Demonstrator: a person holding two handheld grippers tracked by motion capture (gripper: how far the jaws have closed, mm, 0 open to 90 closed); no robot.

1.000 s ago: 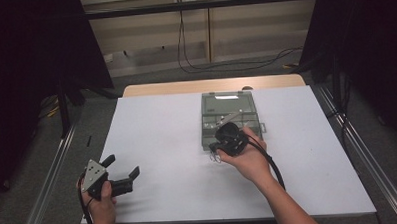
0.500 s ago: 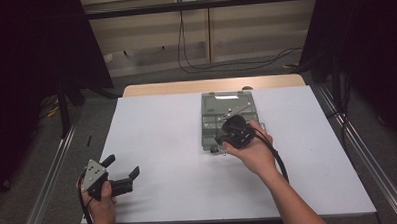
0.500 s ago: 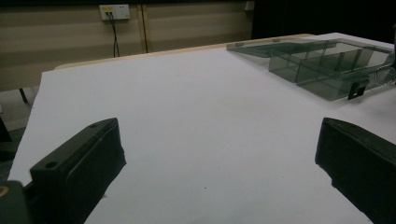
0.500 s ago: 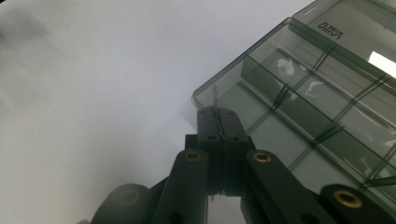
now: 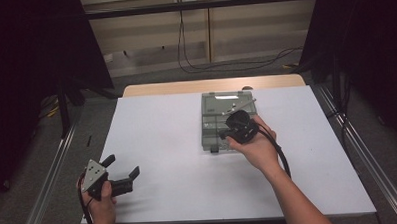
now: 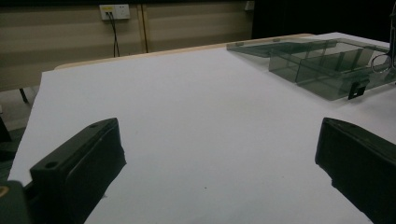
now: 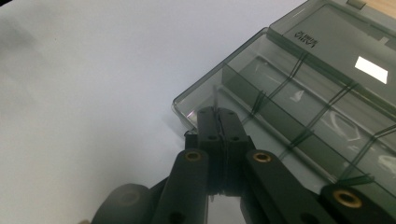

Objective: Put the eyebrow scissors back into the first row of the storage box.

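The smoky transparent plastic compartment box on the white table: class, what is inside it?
Dividers split the smoky transparent plastic compartment box into compartments; faint pale shapes show through the closed lid, too unclear to identify. The right gripper covers part of it.

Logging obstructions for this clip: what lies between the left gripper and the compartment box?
Nothing: in the left gripper view, bare white table stretches from the left gripper to the compartment box.
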